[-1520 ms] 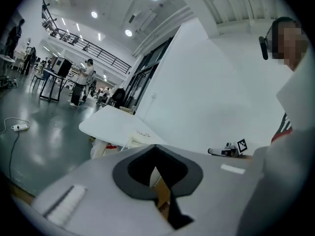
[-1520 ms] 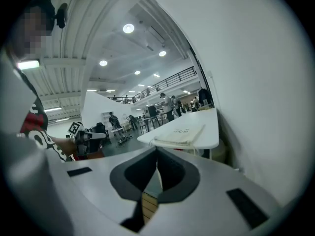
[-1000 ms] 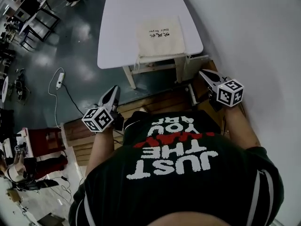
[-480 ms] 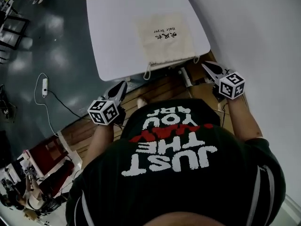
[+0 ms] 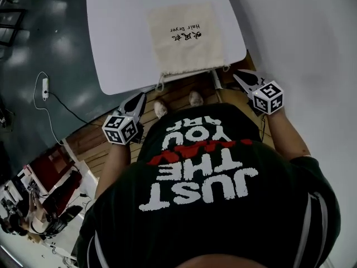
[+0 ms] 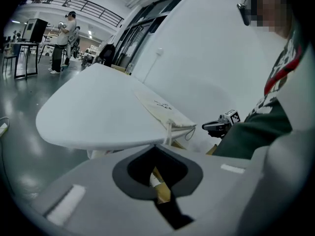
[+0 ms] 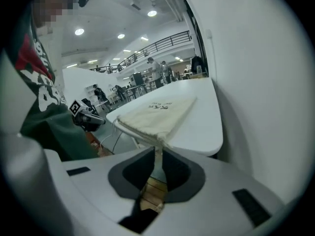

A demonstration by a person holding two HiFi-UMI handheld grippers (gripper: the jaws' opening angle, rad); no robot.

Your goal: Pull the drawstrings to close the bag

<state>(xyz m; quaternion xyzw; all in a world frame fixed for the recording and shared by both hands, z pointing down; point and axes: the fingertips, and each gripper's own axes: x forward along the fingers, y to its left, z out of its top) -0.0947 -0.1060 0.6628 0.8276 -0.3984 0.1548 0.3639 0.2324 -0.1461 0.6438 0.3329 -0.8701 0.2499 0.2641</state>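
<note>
bag (image 5: 187,38) lies flat on table (image 5: 111,38); left tool (image 5: 139,97) and right tool (image 5: 239,75) both closed, empty, apart from it.

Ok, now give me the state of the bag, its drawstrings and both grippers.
bag: lying flat on the table, mouth at the near edge, not drawn closed.
drawstrings: slack loops hanging off the table edge, ungripped.
left gripper: shut, empty.
right gripper: shut, empty, close to the bag's corner.
</note>
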